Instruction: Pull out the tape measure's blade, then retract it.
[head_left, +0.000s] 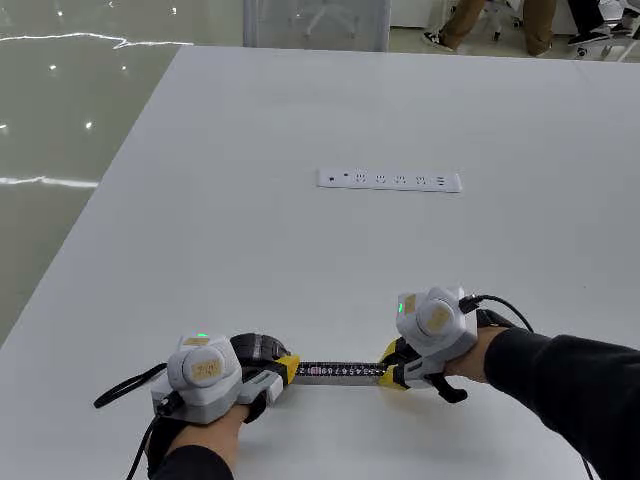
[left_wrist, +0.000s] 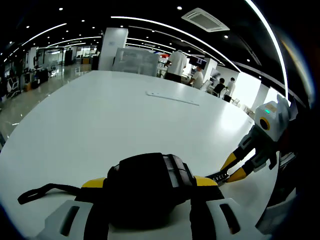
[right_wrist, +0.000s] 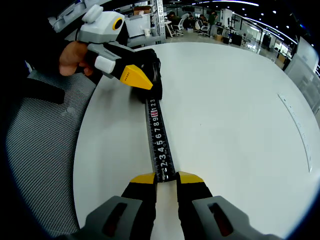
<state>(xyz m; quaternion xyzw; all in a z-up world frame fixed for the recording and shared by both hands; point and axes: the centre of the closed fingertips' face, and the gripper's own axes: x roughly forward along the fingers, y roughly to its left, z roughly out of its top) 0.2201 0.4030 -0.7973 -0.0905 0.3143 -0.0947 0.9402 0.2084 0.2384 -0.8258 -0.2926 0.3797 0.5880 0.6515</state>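
A black tape measure case (head_left: 262, 352) rests on the white table near its front edge, and my left gripper (head_left: 272, 372) is shut on it; the left gripper view has the case (left_wrist: 147, 189) between the yellow-tipped jaws. A short length of blade (head_left: 338, 371) runs from the case to my right gripper (head_left: 390, 368), which is shut on the blade's end. In the right gripper view the numbered blade (right_wrist: 158, 144) reaches from my right gripper (right_wrist: 166, 177) to the case (right_wrist: 150, 71). A black wrist strap (head_left: 128, 386) trails left of the case.
A white power strip (head_left: 389, 180) lies flat in the middle of the table (head_left: 250, 200). The table's left edge borders a glossy floor. A mesh chair seat (right_wrist: 35, 150) sits beside the table's front edge. People stand and sit far behind the table.
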